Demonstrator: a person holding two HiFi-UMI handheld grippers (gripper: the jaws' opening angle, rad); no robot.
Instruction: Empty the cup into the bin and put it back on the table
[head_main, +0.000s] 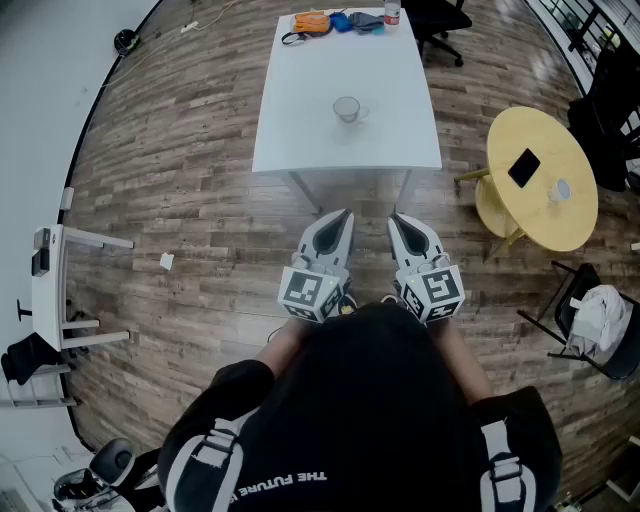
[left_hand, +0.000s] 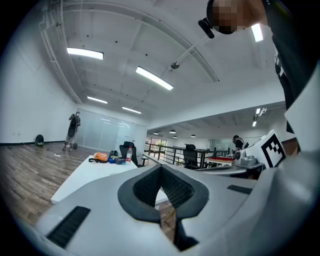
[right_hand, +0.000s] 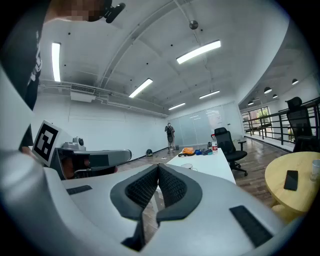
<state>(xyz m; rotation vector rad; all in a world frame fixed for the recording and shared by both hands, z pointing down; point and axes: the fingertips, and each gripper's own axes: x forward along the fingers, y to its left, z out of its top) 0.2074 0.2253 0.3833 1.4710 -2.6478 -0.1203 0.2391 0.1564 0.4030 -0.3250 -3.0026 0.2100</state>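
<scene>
A clear glass cup (head_main: 347, 109) stands near the middle of the white table (head_main: 300, 130), well ahead of both grippers. In the right gripper view the cup (right_hand: 187, 166) shows small, just above the jaws. My left gripper (head_main: 340, 220) and right gripper (head_main: 400, 224) are held side by side in front of the person's chest, short of the table's near edge and pointing at it. Both are shut with nothing between the pads. In the left gripper view the shut left gripper (left_hand: 161, 172) hides the cup. No bin is in view.
An orange item (head_main: 310, 21), blue items and a bottle (head_main: 391, 12) lie at the table's far end. A round yellow table (head_main: 545, 180) with a phone (head_main: 523, 167) stands to the right, with chairs around it. A white stand (head_main: 50, 290) is at the left. A person (right_hand: 170, 135) stands far off.
</scene>
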